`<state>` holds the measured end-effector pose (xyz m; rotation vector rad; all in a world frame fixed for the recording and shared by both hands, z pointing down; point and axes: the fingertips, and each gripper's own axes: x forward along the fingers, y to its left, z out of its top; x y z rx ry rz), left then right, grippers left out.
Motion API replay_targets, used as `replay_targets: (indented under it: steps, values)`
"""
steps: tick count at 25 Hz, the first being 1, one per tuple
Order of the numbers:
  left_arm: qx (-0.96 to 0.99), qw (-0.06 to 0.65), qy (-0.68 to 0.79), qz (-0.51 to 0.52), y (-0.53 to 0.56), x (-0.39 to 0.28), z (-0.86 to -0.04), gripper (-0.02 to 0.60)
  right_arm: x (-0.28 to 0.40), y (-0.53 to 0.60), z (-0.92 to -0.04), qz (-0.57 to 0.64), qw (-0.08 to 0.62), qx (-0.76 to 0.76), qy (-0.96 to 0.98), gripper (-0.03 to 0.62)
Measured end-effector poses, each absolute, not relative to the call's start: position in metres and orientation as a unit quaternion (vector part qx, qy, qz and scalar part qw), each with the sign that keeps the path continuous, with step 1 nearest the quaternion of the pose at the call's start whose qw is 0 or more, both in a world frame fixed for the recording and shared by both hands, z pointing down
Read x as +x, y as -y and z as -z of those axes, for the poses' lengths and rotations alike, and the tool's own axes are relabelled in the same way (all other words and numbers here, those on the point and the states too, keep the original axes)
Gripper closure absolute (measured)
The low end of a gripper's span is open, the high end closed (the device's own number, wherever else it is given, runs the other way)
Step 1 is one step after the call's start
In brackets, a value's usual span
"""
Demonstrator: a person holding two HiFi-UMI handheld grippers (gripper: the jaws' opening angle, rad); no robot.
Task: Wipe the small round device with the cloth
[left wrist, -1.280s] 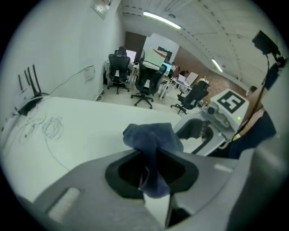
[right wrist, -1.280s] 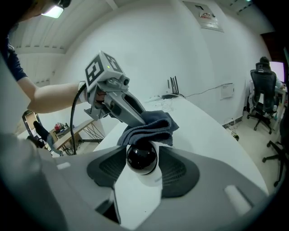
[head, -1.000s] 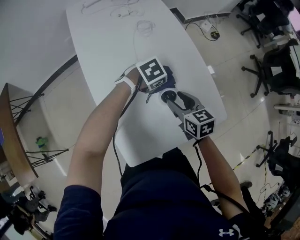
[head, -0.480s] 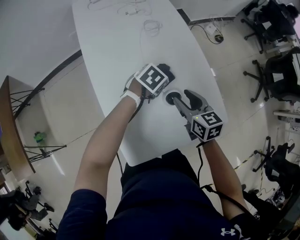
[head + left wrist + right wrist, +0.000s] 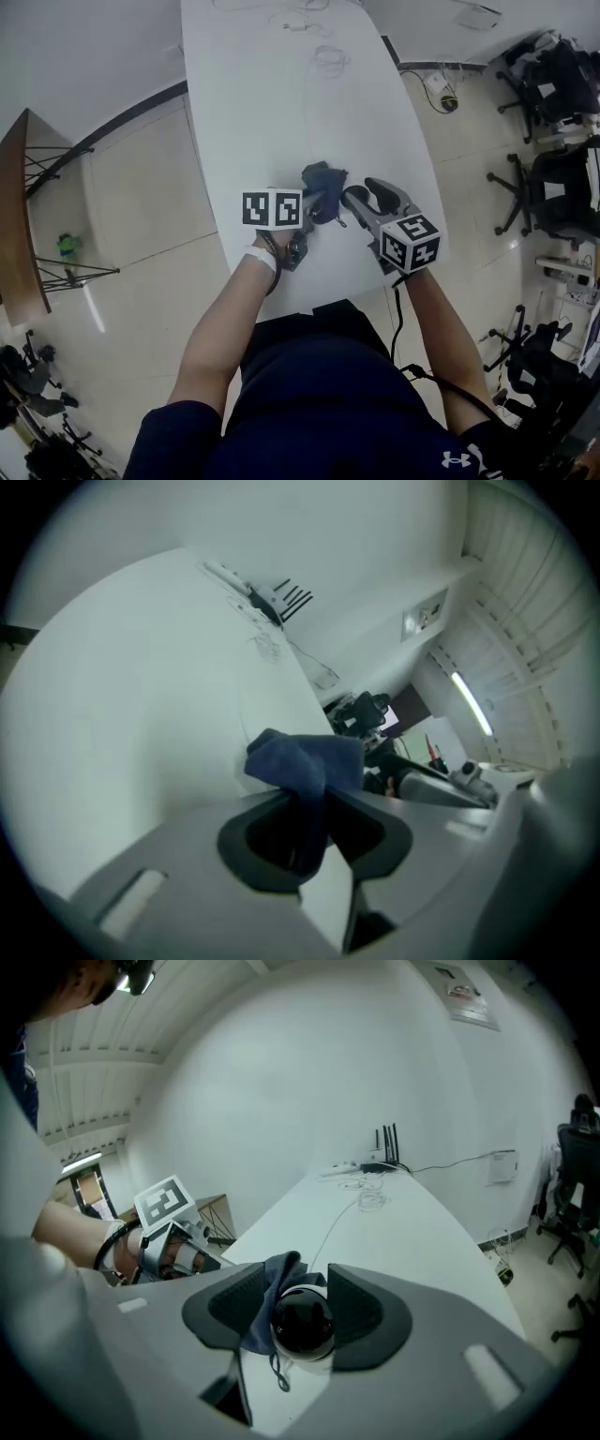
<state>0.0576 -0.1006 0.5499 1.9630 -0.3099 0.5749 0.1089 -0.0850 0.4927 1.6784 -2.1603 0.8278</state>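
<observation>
Near table (image 5: 253, 122) edge, cloth (image 5: 324, 180) against device (image 5: 302, 1324)

Table (image 5: 253, 103): white, long, running away from you, loose cables (image 5: 326, 60) at its far end
Your left gripper (image 5: 312, 199): marker cube turned toward you, jaws pointing right, holding the dark blue cloth (image 5: 324, 178)
Your right gripper (image 5: 362, 193): just beside the cloth, jaws closing with the cloth at their tips; what they enclose is unclear
Floor, right: black office chairs (image 5: 555, 183)
</observation>
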Motion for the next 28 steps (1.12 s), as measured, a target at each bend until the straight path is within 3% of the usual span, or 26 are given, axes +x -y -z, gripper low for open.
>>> replay_targets:
  steps: [3, 7, 12, 14, 20, 24, 28]
  values:
    - [0.816, 0.479, 0.15, -0.287, 0.097, 0.05, -0.574, 0.499, 0.109, 0.085, -0.505, -0.272, 0.18, 0.576, 0.75, 0.381]
    - [0.817, 0.45, 0.162, -0.323, 0.092, 0.045, -0.592, 0.499, 0.113, 0.083, -0.511, -0.278, 0.179, 0.571, 0.751, 0.385]
    - [0.808, 0.476, 0.187, -0.293, 0.095, 0.034, -0.593, 0.499, 0.11, 0.08, -0.515, -0.273, 0.18, 0.56, 0.761, 0.385]
    - [0.821, 0.454, 0.206, -0.278, 0.1, 0.028, -0.575, 0.499, 0.11, 0.079, -0.514, -0.27, 0.18, 0.555, 0.766, 0.386]
    - [0.886, 0.291, 0.196, -0.303, 0.112, 0.05, -0.513, 0.499, 0.118, 0.078, -0.503, -0.264, 0.152, 0.558, 0.772, 0.411]
    - [0.904, 0.137, 0.181, -0.361, 0.11, 0.061, -0.504, 0.499, 0.122, 0.076, -0.503, -0.266, 0.147, 0.55, 0.778, 0.411]
    - [0.908, 0.005, 0.186, -0.375, 0.076, 0.067, -0.484, 0.499, 0.15, 0.069, -0.492, -0.287, 0.088, 0.576, 0.76, 0.418]
